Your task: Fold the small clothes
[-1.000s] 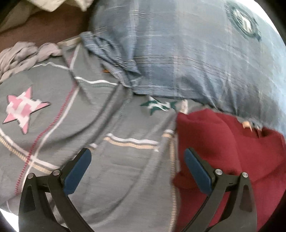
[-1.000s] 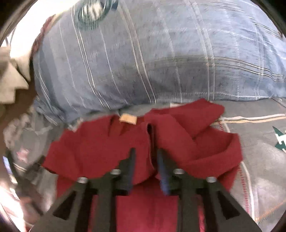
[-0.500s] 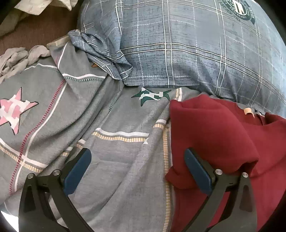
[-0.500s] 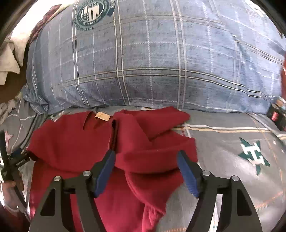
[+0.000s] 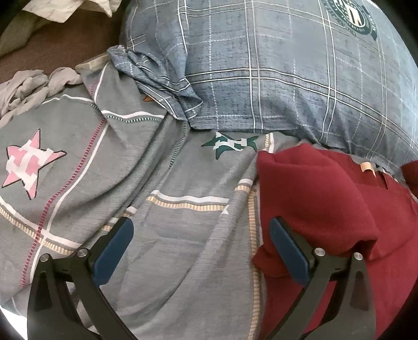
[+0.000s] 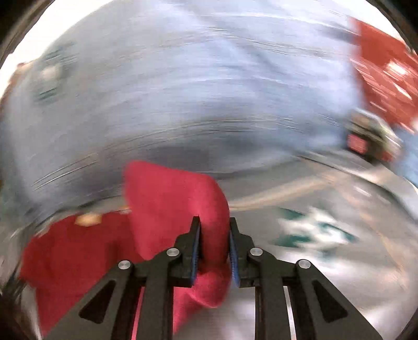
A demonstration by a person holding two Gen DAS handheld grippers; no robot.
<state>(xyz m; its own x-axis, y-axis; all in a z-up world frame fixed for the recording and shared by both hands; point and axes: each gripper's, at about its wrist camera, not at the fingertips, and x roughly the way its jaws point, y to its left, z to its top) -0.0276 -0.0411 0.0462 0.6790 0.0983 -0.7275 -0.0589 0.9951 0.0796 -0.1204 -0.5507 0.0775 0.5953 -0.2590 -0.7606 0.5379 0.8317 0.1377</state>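
Note:
A small dark red garment (image 5: 326, 204) lies on the grey patterned bedsheet (image 5: 162, 214), its left part folded over, a tan neck label (image 5: 367, 166) near the pillow. My left gripper (image 5: 201, 245) is open and empty, its right finger (image 5: 288, 248) at the garment's left edge. In the blurred right wrist view my right gripper (image 6: 214, 248) is shut on a bunched fold of the red garment (image 6: 172, 198) and holds it above the sheet.
A big blue plaid pillow (image 5: 287, 68) lies right behind the garment. A crumpled grey cloth (image 5: 31, 86) and a white cloth (image 5: 65, 10) are at the far left. Red things (image 6: 384, 86) show blurred at the right wrist view's upper right.
My right gripper opened, then closed on a fold at the garment's right side and is moving fast, blurring the view. The left gripper stayed open and shifted only slightly.

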